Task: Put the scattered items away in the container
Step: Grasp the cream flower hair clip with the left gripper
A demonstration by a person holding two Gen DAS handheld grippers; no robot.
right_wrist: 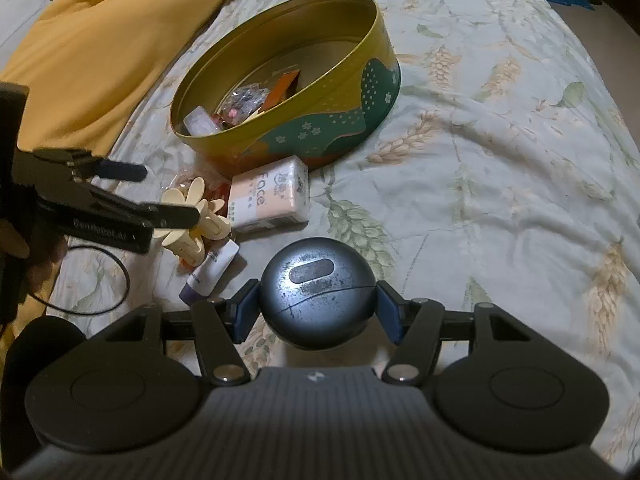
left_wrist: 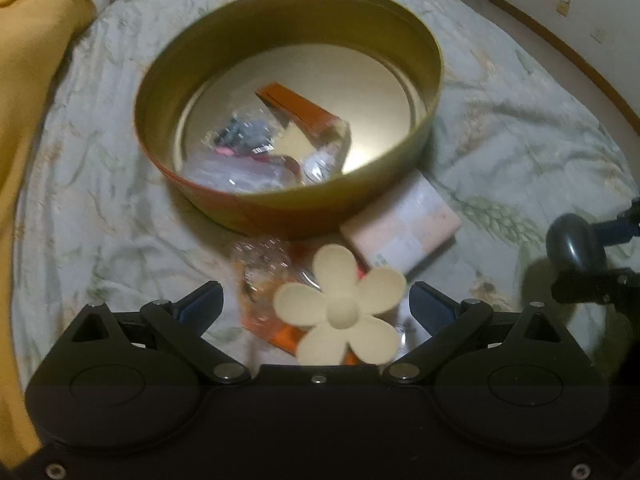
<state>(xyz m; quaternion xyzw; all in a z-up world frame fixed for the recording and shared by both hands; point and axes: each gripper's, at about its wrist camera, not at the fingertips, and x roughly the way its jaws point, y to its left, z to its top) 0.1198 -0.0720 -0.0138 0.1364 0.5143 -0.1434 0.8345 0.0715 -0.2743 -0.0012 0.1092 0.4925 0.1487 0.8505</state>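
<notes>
A round gold tin (left_wrist: 420, 36) (right_wrist: 332, 92) stands on the bedspread and holds several small packets. A cream flower-shaped hair claw (left_wrist: 340, 312) (right_wrist: 196, 216) lies in front of it on orange wrappers. My left gripper (left_wrist: 316, 304) (right_wrist: 160, 192) is open, its fingers either side of the claw, not touching it. My right gripper (right_wrist: 316, 300) is shut on a round dark-blue case (right_wrist: 316, 292), which also shows in the left wrist view (left_wrist: 576, 244), held above the bed to the right of the claw.
A pink tissue pack (left_wrist: 404, 224) (right_wrist: 272, 196) lies against the tin's front. A small purple-capped tube (right_wrist: 212, 268) and a black hair band (right_wrist: 100, 280) lie near the claw. A yellow cloth (left_wrist: 28, 80) (right_wrist: 100, 48) is heaped at the left.
</notes>
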